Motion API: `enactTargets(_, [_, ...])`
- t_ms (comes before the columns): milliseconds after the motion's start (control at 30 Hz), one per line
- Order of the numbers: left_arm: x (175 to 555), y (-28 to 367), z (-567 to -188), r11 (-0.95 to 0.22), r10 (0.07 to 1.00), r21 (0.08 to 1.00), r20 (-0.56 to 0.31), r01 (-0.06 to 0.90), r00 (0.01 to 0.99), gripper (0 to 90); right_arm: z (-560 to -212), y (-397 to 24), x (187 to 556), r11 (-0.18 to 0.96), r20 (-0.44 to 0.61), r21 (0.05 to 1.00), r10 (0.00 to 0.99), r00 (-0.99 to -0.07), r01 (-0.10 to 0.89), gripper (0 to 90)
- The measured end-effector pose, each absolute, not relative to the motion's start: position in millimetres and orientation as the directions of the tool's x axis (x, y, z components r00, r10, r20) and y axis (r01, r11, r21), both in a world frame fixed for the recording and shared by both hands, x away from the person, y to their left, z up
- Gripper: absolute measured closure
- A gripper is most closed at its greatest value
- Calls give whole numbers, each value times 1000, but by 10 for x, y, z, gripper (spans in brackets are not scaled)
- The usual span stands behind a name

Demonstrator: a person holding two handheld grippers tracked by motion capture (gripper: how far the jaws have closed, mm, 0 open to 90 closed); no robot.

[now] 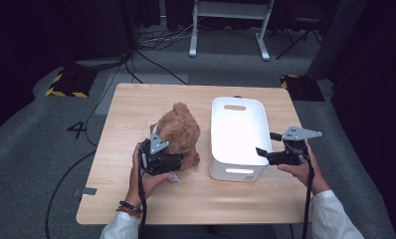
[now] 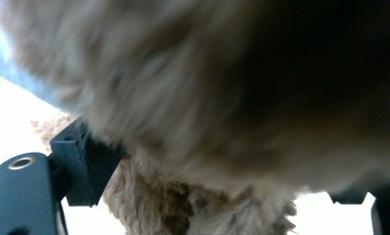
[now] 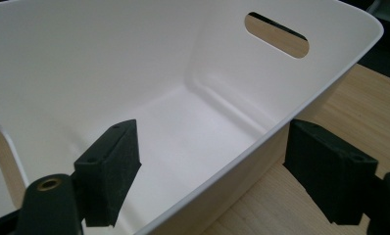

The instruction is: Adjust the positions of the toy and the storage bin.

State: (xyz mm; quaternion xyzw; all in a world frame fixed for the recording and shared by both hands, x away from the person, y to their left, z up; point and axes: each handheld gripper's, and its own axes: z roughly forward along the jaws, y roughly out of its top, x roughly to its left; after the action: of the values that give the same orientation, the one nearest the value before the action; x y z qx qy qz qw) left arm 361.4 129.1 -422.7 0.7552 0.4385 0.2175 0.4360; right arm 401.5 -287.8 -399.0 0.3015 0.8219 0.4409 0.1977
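A brown teddy bear [image 1: 178, 132] stands left of the middle of the wooden table [image 1: 131, 107]. My left gripper [image 1: 178, 160] is at the bear's lower body, coming in from the near side. In the left gripper view the bear's fur [image 2: 207, 98] packs the space between the jaws, and the left pad [image 2: 85, 166] presses into it. A white plastic bin [image 1: 236, 172] with handle slots sits to the right, with nothing in it [image 3: 134, 58]. My right gripper [image 1: 264, 143] straddles the bin's right wall near the front corner. In the right gripper view my right gripper [image 3: 220, 171] stands open, one pad inside the wall and one outside.
A small white tag [image 1: 173, 178] lies on the table just below the bear. Beyond the table's far edge are a white desk frame [image 1: 231, 30], floor cables [image 1: 151, 59] and yellow-black striped bases [image 1: 66, 82]. Bare wood lies along the table's near edge [image 1: 196, 209].
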Motion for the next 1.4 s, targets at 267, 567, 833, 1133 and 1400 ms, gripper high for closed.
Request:
enactTargets(267, [3743, 1259, -4337, -257, 851, 824, -54, 505, 522, 148, -3993, -2879, 4015, 425, -55, 846, 670, -740, 322, 208])
enactTargets(567, [3820, 1341, -4394, -258, 845, 817, -68, 516, 530, 413, -3997, -2876, 4008, 423, -55, 847, 673, -737, 322, 210])
enactTargets(833, [3779, 1379, -4415, -285, 837, 826, -33, 487, 545, 553, -3976, -2886, 3971, 434, -83, 849, 673, -735, 302, 214])
enactTargets(1133, [3752, 1421, -4426, -292, 825, 835, -26, 467, 564, 582, -3843, -3041, 3803, 398, -99, 881, 683, -723, 255, 213])
enactTargets(1400, [3747, 1426, -4432, -289, 823, 837, -31, 464, 568, 581, -3789, -3331, 3575, 371, -123, 900, 718, -685, 228, 219])
